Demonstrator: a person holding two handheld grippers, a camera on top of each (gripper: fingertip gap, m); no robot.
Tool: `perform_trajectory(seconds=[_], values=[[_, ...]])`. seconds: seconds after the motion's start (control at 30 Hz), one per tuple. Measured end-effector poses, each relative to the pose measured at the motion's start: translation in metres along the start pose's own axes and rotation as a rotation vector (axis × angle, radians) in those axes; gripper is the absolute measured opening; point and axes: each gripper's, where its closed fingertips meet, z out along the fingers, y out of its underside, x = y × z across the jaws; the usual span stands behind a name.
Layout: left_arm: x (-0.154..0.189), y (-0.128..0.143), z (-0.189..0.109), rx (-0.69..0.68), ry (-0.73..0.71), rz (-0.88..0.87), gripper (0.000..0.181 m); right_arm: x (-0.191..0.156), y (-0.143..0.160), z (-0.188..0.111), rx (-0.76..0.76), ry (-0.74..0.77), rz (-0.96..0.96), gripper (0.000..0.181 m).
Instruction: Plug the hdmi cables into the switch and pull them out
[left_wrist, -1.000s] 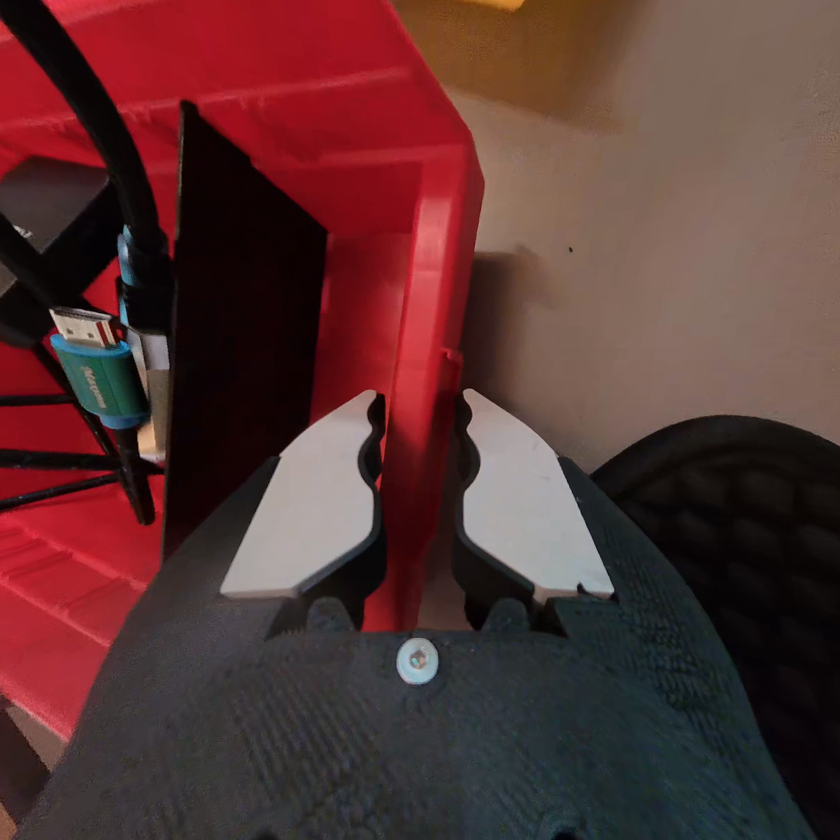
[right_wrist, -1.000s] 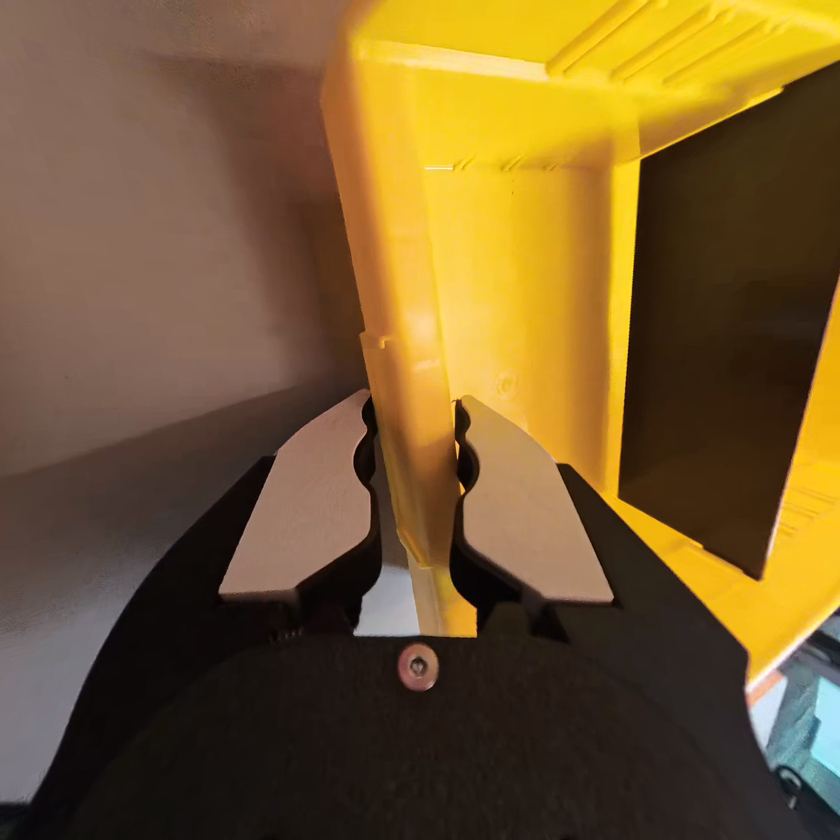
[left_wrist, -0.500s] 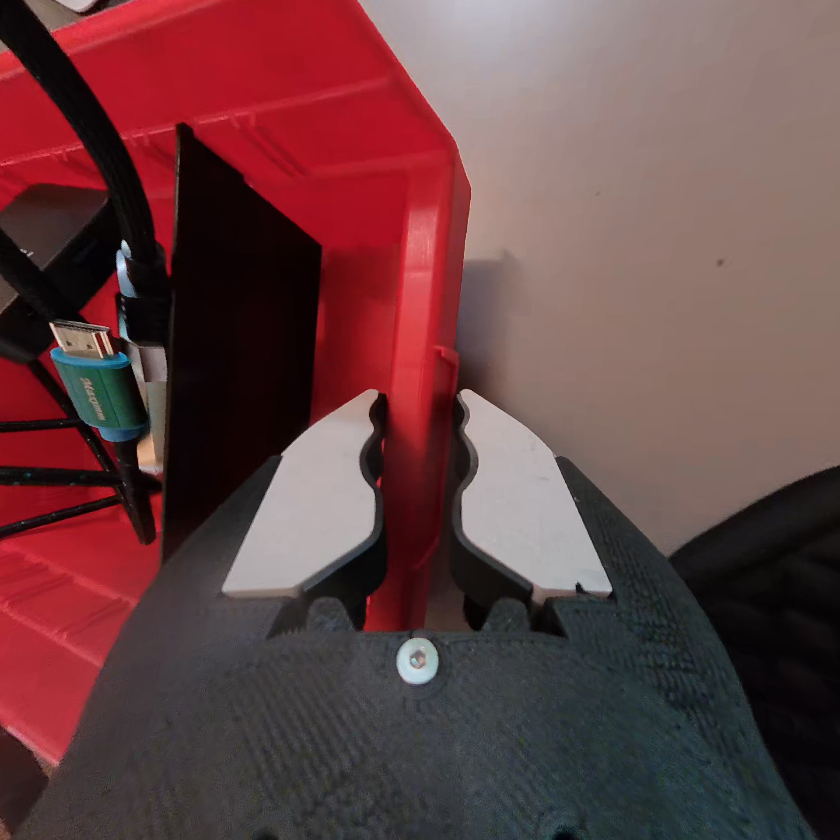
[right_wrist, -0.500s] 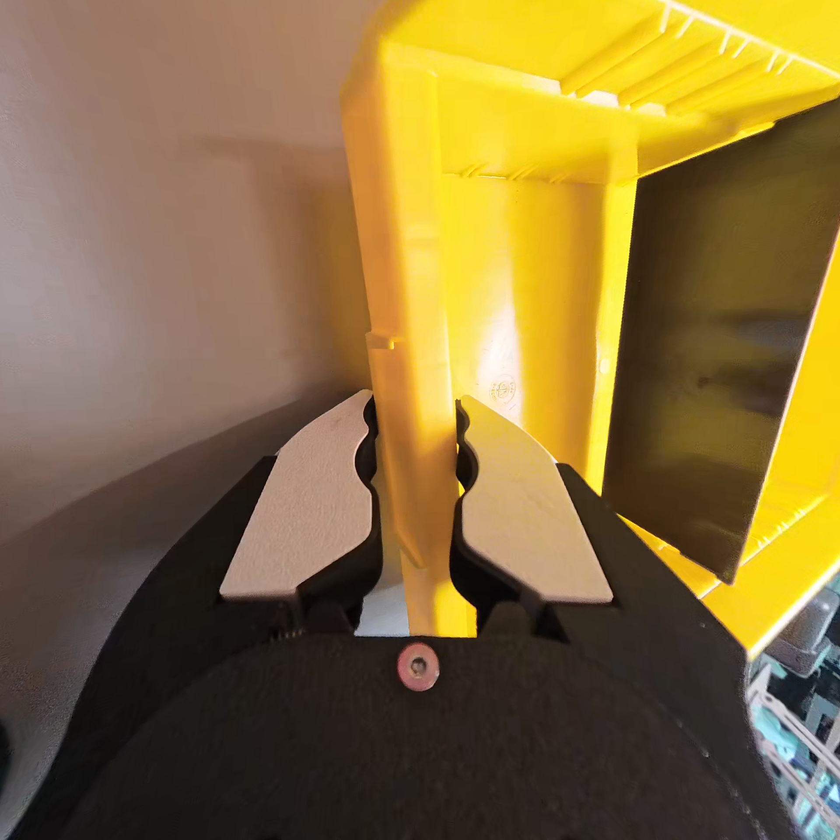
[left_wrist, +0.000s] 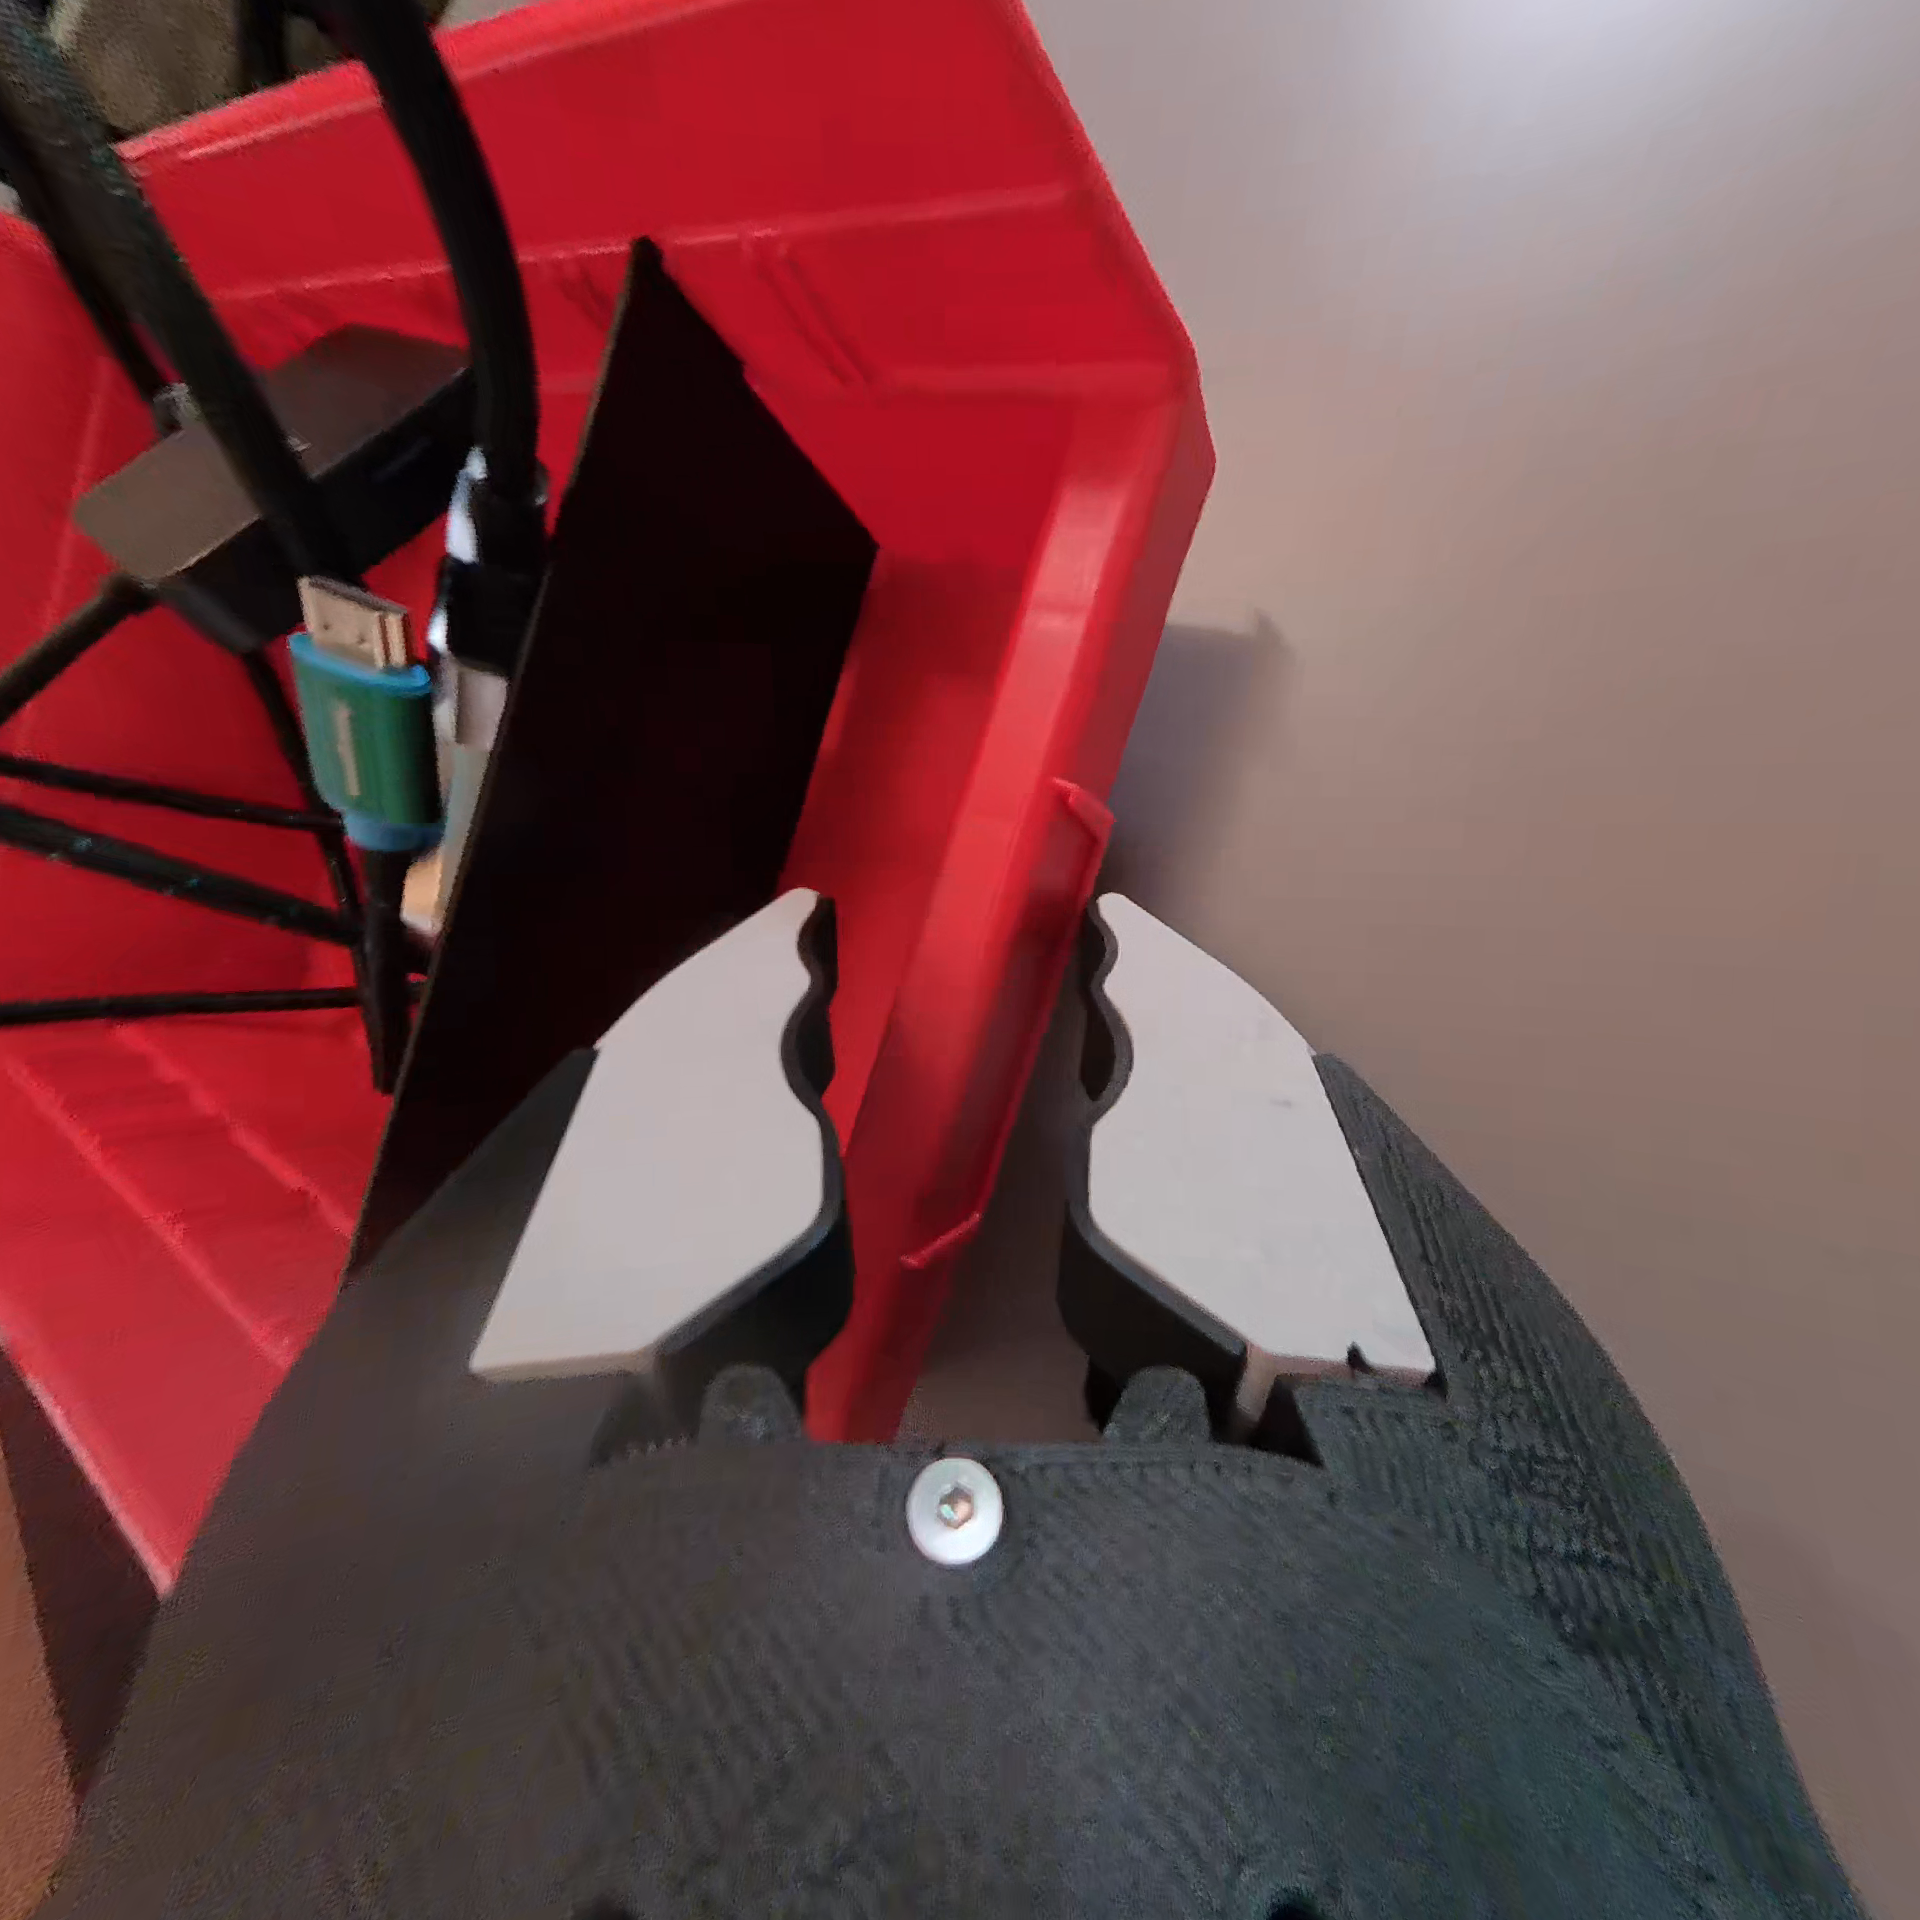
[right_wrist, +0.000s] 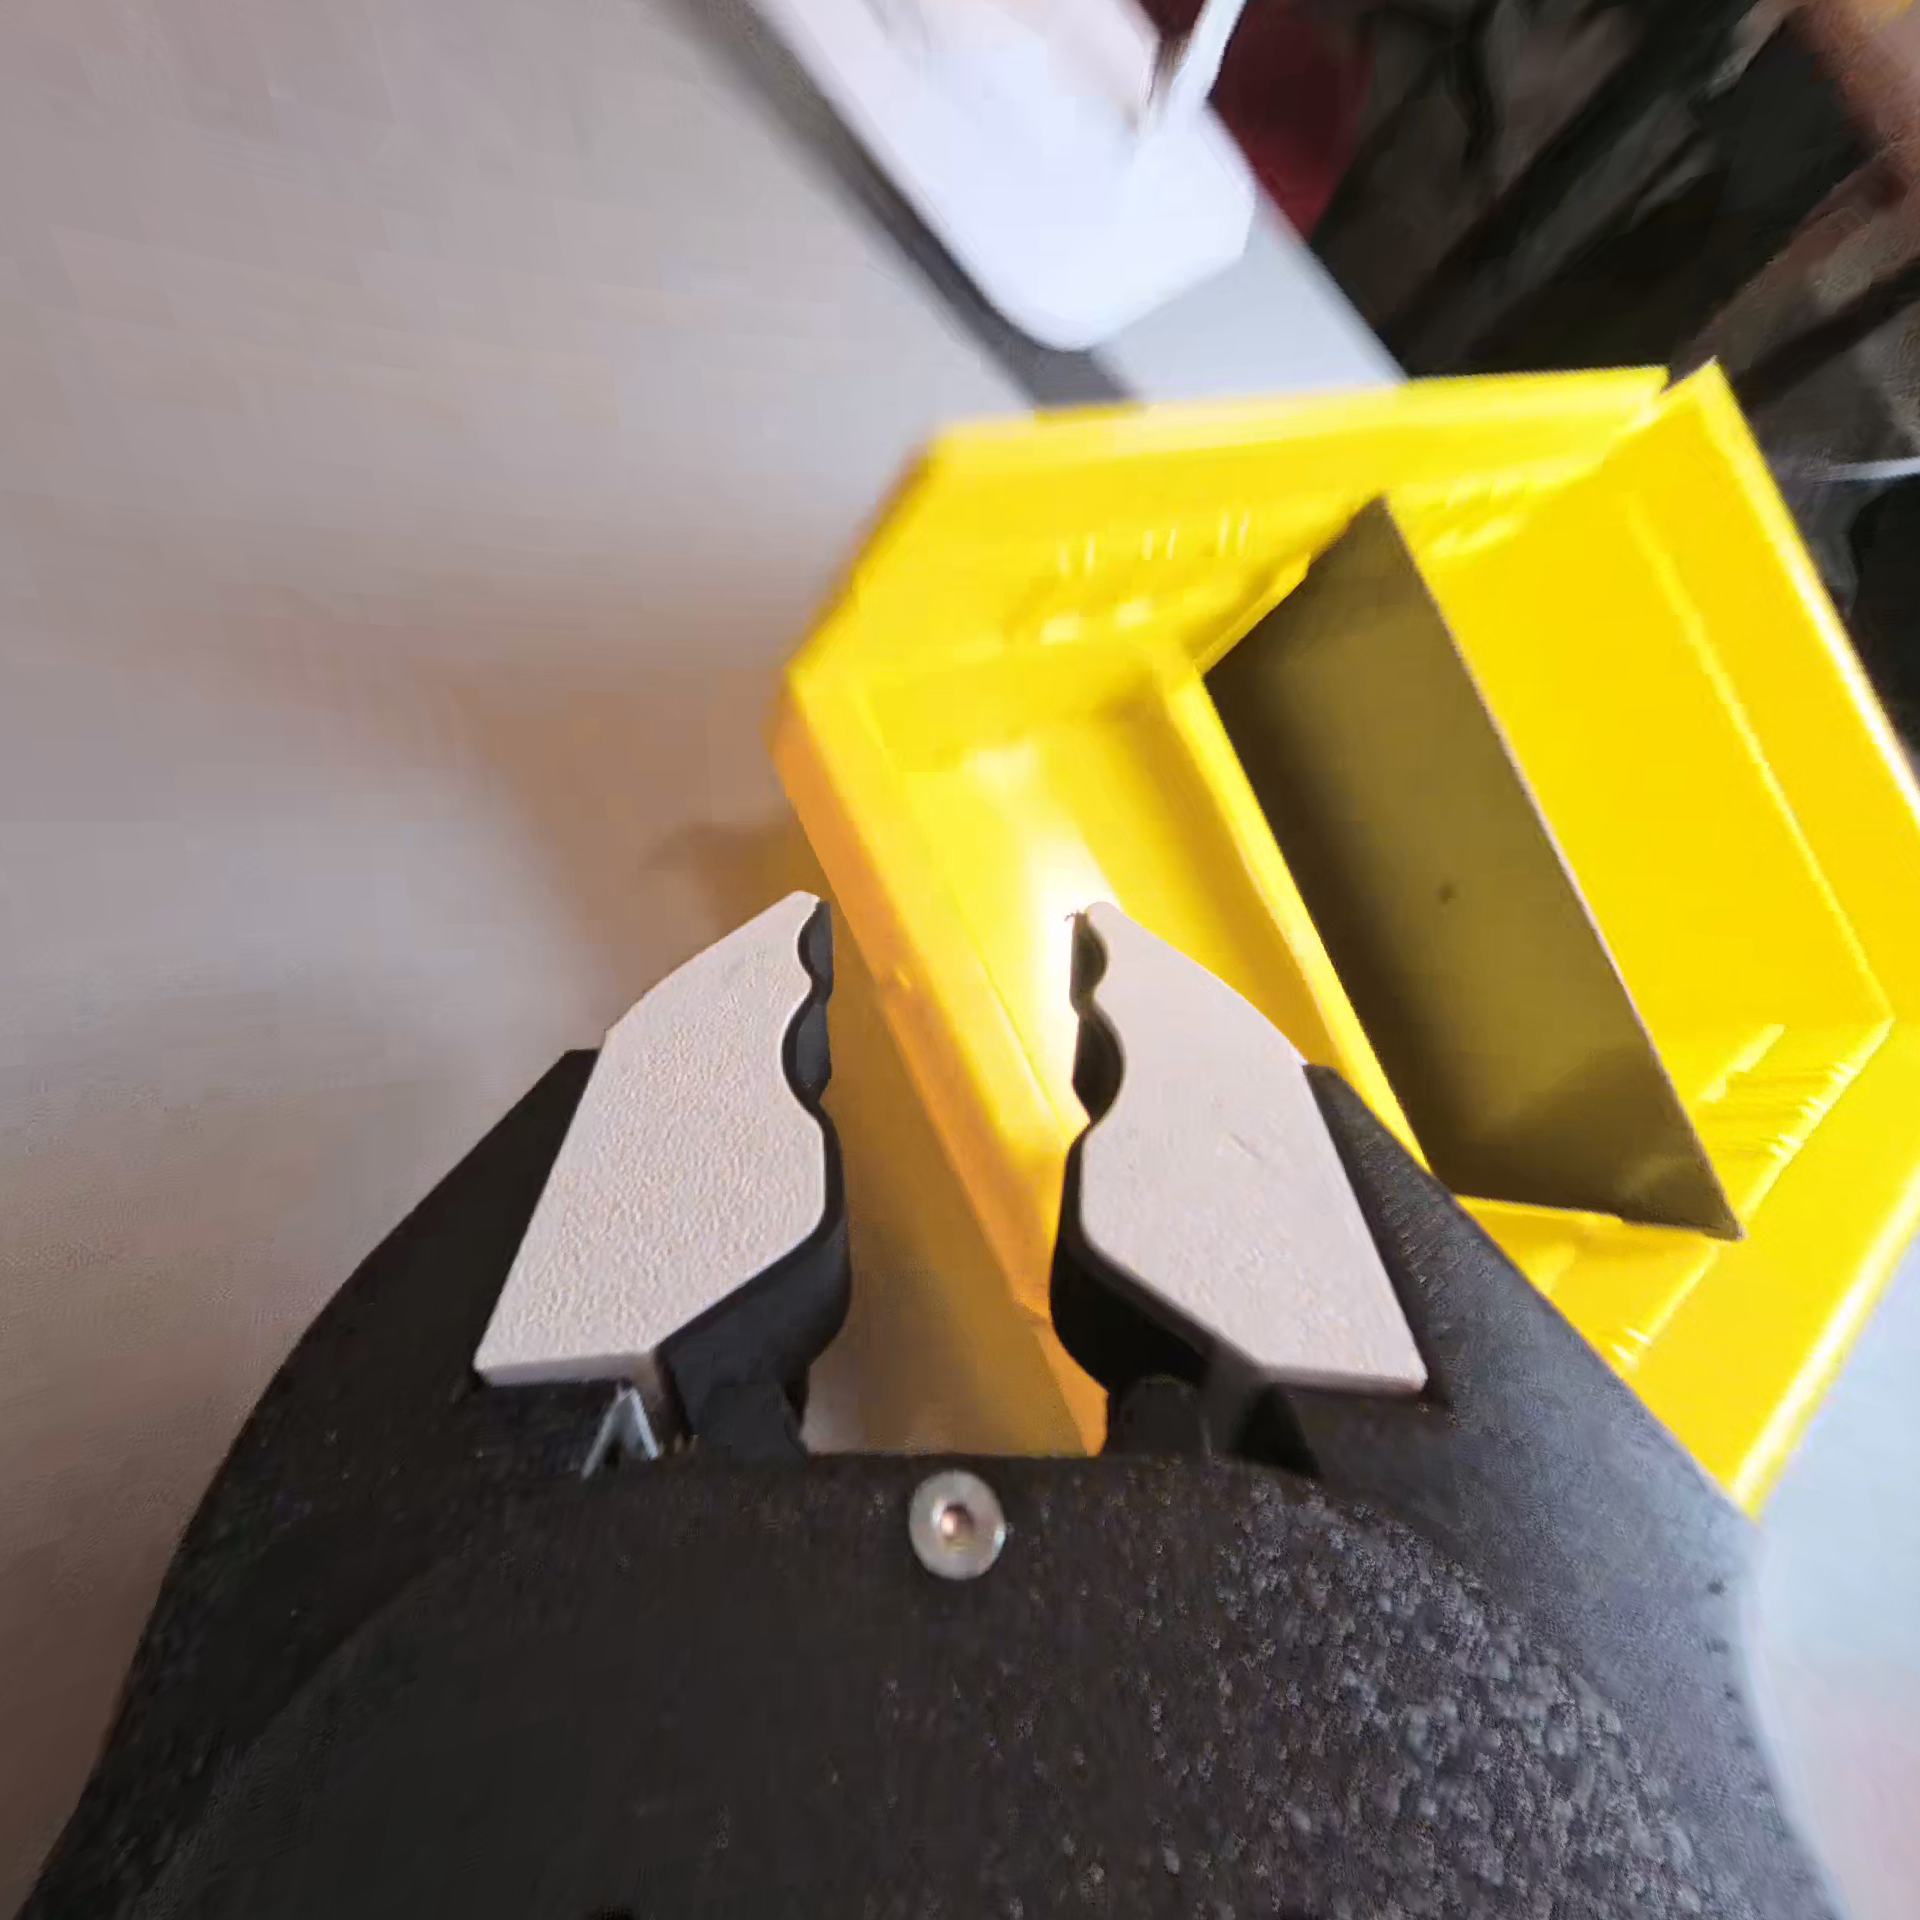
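Note:
In the left wrist view, my left gripper is open, with the right side wall of a red bin standing tilted between its fingers. Inside the bin lie a grey HDMI switch, a green HDMI plug with its gold tip bare, a second plug with a silver body, and several black cables. In the right wrist view, my right gripper is open, with the left wall of a yellow bin slanting between its fingers. That bin shows no cables.
A black divider panel stands in the red bin, right of the plugs. A dark divider stands in the yellow bin. A white object lies blurred at the far table edge, with dark clutter beyond. The beige table lies to the right. My right fingertips sit around 45 cm from my left ones. My left gripper is the nearer one to the green HDMI plug: about 7 cm, against 50 cm.
Both grippers' jaws have widened around the bin walls. The red bin now sits tilted between the left fingers. The right view has swung, and the yellow bin slants away, blurred.

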Motion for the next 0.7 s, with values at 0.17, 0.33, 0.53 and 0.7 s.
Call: perform_trajectory(seconds=[0.17, 0.33, 0.53, 0.7], values=[[-0.017, -0.023, -0.033, 0.168, 0.0, -0.114, 0.039, -0.045, -0.053, -0.03, 0.337, -0.108, 0.209, 0.042], [-0.078, -0.041, -0.059, 0.196, -0.047, -0.248, 0.037, -0.072, -0.067, -0.022, 0.465, -0.122, 0.259, 0.038], [-0.138, -0.046, -0.042, -0.015, -0.181, 0.068, 0.038, -0.092, -0.061, -0.014, 0.465, -0.169, 0.21, 0.037], [-0.154, -0.035, -0.008, -0.285, -0.177, 0.378, 0.042, -0.093, -0.059, -0.018, 0.481, -0.192, 0.226, 0.035]])
